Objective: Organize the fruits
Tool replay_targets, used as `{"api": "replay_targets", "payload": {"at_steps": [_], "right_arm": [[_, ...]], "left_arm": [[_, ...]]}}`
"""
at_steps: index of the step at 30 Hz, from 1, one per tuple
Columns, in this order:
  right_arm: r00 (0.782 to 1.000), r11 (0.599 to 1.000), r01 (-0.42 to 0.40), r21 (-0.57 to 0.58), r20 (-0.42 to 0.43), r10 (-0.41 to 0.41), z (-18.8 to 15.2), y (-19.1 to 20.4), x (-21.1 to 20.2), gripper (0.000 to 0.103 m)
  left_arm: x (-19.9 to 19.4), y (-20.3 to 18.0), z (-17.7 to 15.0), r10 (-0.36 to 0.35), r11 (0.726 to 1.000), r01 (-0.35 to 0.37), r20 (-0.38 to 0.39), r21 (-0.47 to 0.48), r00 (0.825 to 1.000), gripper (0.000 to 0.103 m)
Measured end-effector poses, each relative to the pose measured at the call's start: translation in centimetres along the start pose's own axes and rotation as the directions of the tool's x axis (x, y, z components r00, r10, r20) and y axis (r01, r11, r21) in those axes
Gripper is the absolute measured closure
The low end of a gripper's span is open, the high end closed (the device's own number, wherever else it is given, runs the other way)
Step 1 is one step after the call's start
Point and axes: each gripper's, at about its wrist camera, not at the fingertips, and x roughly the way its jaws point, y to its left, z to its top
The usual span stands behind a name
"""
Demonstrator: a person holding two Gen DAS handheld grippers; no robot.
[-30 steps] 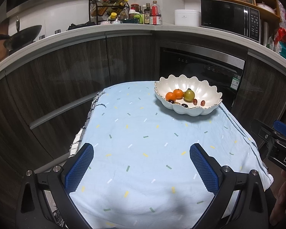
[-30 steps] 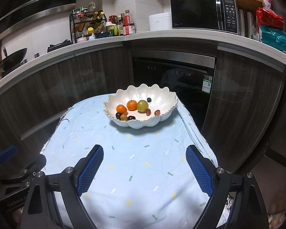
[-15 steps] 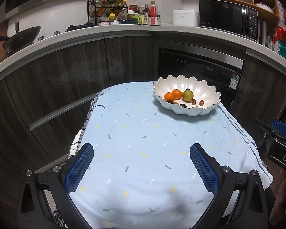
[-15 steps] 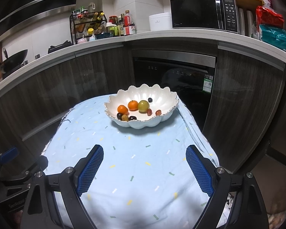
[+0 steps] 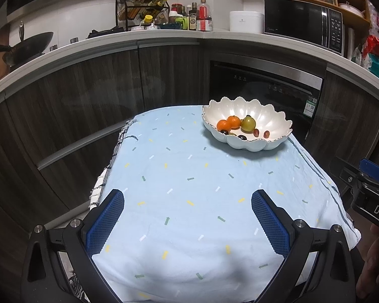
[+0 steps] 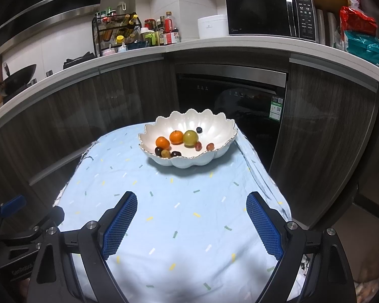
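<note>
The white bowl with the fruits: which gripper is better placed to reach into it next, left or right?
Probably the right gripper: the white bowl lies nearly straight ahead of its open jaws. For the left gripper, also open, the bowl sits off to the right.

- The left gripper (image 5: 187, 217) with blue bumpy pads has its two fingers spread wide apart, with nothing between them.
- Under it lies a light blue cloth with little coloured dashes (image 5: 189, 189).
- A white bowl with a wavy rim (image 5: 275, 118) sits at the far right of the cloth.
- Two small oranges (image 5: 228, 123) and a yellow-green round fruit (image 5: 248, 124) touch inside it.
- Part of the black right gripper (image 5: 366, 189) shows at the right edge.
</note>
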Motion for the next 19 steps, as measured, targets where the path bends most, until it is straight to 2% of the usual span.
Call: {"api": "replay_targets", "payload": {"at_steps": [19], "right_arm": [[1.000, 1.000, 0.001, 0.002, 0.000, -0.001, 0.03, -0.01, 0.03, 0.014]], "left_arm": [[0.08, -0.28, -0.09, -0.006, 1.000, 0.006, 0.002, 0.004, 1.000, 0.000]]}}
